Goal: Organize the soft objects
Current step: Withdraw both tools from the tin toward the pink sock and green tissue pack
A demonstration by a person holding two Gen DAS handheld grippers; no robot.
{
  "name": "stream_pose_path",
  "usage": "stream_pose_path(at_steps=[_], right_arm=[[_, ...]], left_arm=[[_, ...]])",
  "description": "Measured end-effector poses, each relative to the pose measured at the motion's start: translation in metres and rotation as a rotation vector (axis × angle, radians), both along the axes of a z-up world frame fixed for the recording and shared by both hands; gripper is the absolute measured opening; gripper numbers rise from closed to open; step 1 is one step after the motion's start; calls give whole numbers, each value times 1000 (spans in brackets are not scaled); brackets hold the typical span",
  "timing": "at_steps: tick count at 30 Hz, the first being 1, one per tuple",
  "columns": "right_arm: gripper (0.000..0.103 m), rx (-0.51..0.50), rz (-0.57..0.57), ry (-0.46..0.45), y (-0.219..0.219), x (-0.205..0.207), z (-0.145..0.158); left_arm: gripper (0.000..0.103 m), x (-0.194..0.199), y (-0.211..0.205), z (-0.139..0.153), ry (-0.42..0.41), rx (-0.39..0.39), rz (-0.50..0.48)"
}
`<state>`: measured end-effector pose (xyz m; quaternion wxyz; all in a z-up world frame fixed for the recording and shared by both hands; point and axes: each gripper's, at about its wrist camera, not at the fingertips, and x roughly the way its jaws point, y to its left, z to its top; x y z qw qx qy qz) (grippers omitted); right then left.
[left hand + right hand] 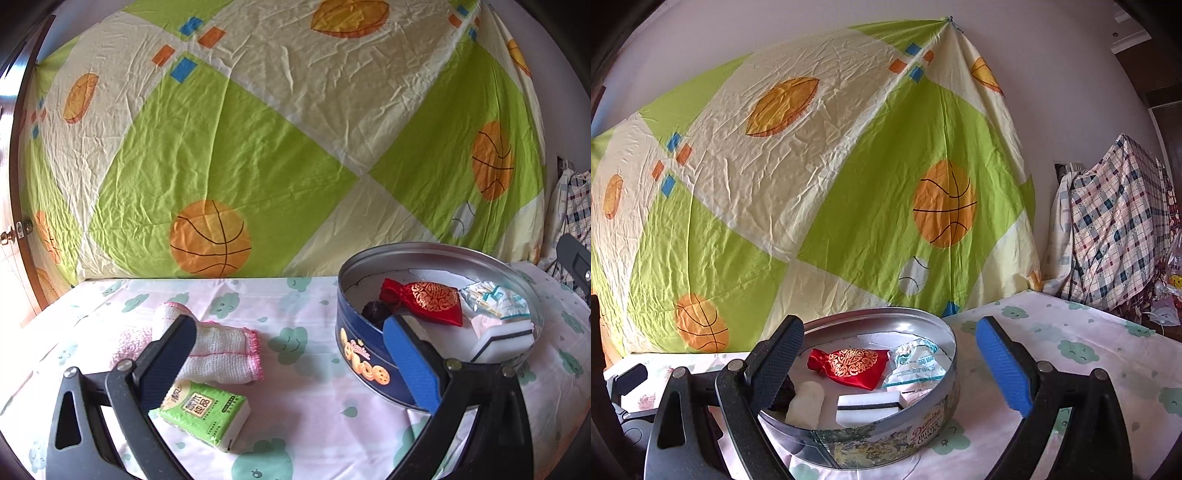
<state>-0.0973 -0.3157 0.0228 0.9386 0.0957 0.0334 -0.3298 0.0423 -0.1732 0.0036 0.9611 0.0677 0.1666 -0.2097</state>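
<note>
My left gripper (295, 365) gapes wide and empty above the near tissue pack (205, 415), beside the folded cloth (218, 349). My right gripper (897, 365) is spread wide too, holding nothing over the cookie tin (886, 439).

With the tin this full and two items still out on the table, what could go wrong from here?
1. The left tongs hang open with the tissue pack lying against the folded cloth; a grasp might catch both.
2. The cookie tin already holds a red pouch and sponge, so added items could pile above the rim.

Basketball-print sheet (258, 129) behind cloud-patterned tablecloth (306, 406).
</note>
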Motion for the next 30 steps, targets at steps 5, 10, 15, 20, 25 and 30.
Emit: stream_pose_path(at_steps=[5,10,15,20,25,30], right_arm=[[96,24,34,39,11,9,-3],[96,28,54,59,26,18,-5],[96,28,86,81,45,29,-7],[96,26,128,104,66,42,-9],[96,40,170,128,84,58,-12],[96,43,221,167,102,76,-14]], left_arm=[[103,11,16,-1,4,7,28],[103,23,33,-2,14,5,62],[103,31,47,-3,15,6,77],[103,39,62,-3,8,18,91],[103,55,81,-4,29,19,130],[103,72,102,-6,34,31,172]])
